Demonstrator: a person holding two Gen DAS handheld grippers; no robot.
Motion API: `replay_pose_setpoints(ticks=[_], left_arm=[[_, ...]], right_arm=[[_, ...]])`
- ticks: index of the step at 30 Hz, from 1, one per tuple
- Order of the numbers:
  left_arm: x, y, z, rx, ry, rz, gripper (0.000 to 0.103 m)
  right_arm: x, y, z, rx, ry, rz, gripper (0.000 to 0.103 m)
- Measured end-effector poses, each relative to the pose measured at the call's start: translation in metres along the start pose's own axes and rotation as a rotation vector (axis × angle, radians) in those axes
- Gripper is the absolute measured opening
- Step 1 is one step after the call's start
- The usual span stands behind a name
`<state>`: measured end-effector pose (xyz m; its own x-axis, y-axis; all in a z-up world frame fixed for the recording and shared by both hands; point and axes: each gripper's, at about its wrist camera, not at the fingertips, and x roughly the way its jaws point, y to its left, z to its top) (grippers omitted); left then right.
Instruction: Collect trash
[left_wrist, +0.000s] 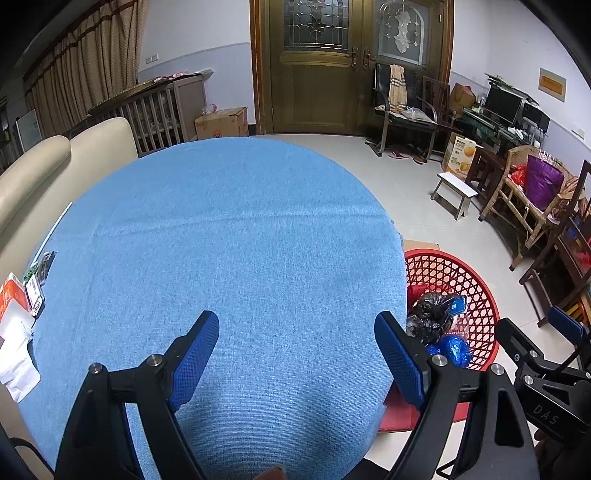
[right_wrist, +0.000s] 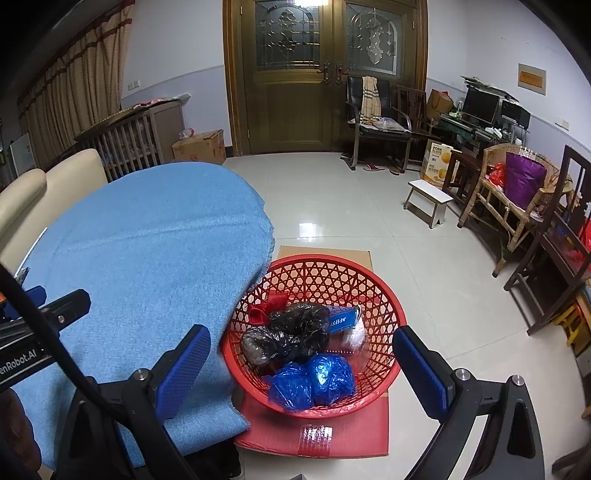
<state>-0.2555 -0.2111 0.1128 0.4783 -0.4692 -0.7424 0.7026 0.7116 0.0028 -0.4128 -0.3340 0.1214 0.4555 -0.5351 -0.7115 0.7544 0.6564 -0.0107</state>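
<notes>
Left gripper (left_wrist: 295, 341) hangs low over the blue tablecloth (left_wrist: 236, 236), jaws spread wide, nothing between the blue pads. Right gripper (right_wrist: 301, 363) is just as wide apart and just as bare, and it sits over the red basket (right_wrist: 384, 295), which stands on a red box lid (right_wrist: 314, 435) on the floor, hard against the table's edge.

Out from the right gripper, straight ahead and below: the basket already carries its haul. Two blue plastic bundles (right_wrist: 314, 380) lie nearest, a crumpled black bag (right_wrist: 291, 332) behind them, a blue-and-white carton (right_wrist: 343, 319) and something red (right_wrist: 267, 306) toward the back wall.

Out from the left gripper, the cloth ahead is bare. The only loose bits on the table sit far off to its left, at the table's rim: an orange-and-white packet (left_wrist: 13, 291), white paper (left_wrist: 16, 354) and a dark little wrapper (left_wrist: 44, 266). Whether those count as trash I can't tell.

So here is the geometry that matters. If anything is left to pick, it lies left of the left gripper, well apart from the right one, and the basket lies the opposite way, beside the right gripper. The left hand looks the nearer one for a grab, with a long carry across the table to the basket. By my reading, the collecting looks nearly done.
</notes>
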Motion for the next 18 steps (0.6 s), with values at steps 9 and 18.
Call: replay_pose_setpoints(ticks=[9, 18], left_arm=[[0.0044, -0.0022, -0.0021, 0.004, 0.007, 0.002, 0.086], [0.0048, -0.0047, -0.0037, 0.009, -0.001, -0.034, 0.086]], right_arm=[[0.004, 0.0009, -0.002, -0.002, 0.01, 0.002, 0.1], [0.0097, 0.0022, -0.0042, -0.005, 0.028, 0.003, 0.1]])
